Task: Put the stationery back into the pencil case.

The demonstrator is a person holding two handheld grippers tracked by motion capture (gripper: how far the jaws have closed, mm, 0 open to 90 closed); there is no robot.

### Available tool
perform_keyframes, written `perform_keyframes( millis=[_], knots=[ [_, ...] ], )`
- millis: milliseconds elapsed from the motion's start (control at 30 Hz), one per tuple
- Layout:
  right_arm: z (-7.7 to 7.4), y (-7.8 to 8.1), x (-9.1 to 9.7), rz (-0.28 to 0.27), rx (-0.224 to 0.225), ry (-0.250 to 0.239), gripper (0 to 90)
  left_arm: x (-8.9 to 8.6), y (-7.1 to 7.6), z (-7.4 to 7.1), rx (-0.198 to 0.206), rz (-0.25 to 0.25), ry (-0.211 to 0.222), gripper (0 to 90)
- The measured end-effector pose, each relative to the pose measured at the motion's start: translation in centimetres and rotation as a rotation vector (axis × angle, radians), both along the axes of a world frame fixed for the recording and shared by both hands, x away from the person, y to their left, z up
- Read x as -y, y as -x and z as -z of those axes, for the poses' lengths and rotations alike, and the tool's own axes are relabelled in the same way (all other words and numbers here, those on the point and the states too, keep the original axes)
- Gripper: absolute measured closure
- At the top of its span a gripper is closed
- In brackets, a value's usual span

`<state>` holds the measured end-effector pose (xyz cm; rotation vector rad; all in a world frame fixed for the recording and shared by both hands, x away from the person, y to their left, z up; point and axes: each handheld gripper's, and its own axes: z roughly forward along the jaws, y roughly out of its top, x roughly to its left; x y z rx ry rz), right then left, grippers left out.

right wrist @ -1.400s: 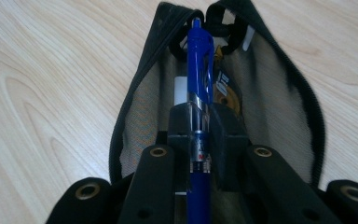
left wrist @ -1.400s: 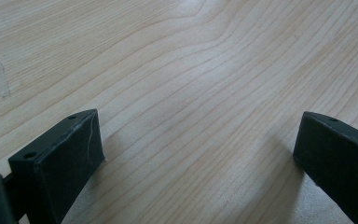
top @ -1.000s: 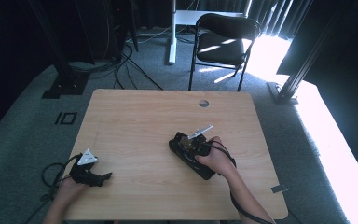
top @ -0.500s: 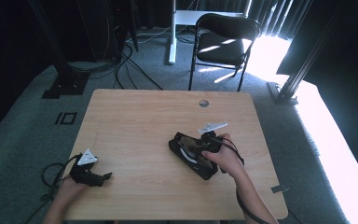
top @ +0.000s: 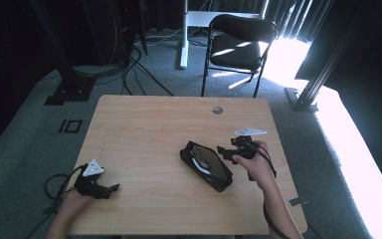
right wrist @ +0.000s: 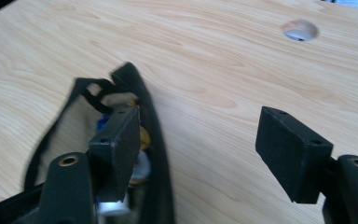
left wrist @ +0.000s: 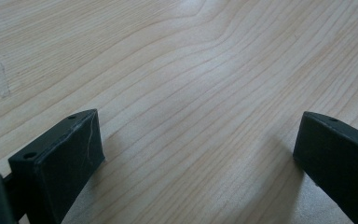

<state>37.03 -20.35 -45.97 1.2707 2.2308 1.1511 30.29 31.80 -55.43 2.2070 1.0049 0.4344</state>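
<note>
— Looking down from above, we are seeing the black pouch (top: 206, 165) lying slantwise on the worktop (top: 144, 129), right of the middle, its mouth gaping and pale contents showing inside.

— And we are holding the right gripper (top: 227, 151) just beside its right end. Its jaws have just been opening and are standing spread, with nothing between them but bare wood. In the right gripper view, one jaw is sitting in front of the pouch's (right wrist: 121, 140) open edge, while the other is hanging clear over the grain.

— What are we noticing around it?

— A round cable hole (top: 217, 110) is lying near the far edge of the worktop, well apart from the pouch. A black chair (top: 238, 40) is standing on the carpet beyond the far edge, with cables (top: 129, 64) trailing across the floor to its left.

— And the left gripper (top: 104, 191)?

— We are resting it near the front left corner, well apart from the pouch, jaws spread wide over plain wood. Nothing is lying between the two grippers except open worktop.
</note>
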Motion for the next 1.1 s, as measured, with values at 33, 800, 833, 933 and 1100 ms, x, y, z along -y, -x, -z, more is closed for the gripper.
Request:
perform_keyframes(
  millis=[33,800,833,933,1100],
  knots=[
    [0.1,0.0,0.4,0.013,0.000,-0.001,28.2,0.0,0.0,0.0,0.000,0.000,0.000,1.6],
    [5.1,1.8,7.3,0.266,-0.020,0.015,18.6,0.0,0.0,0.0,0.000,0.000,0.000,1.6],
    [5.1,1.8,7.3,0.266,-0.020,0.015,18.6,0.0,0.0,0.0,0.000,0.000,0.000,1.6],
    [5.9,2.2,8.1,0.295,-0.028,0.033,17.2,0.0,0.0,0.0,0.000,0.000,0.000,1.6],
    [7.0,2.9,8.9,0.322,-0.047,0.041,16.8,0.0,0.0,0.0,0.000,0.000,0.000,1.6]
  ],
)
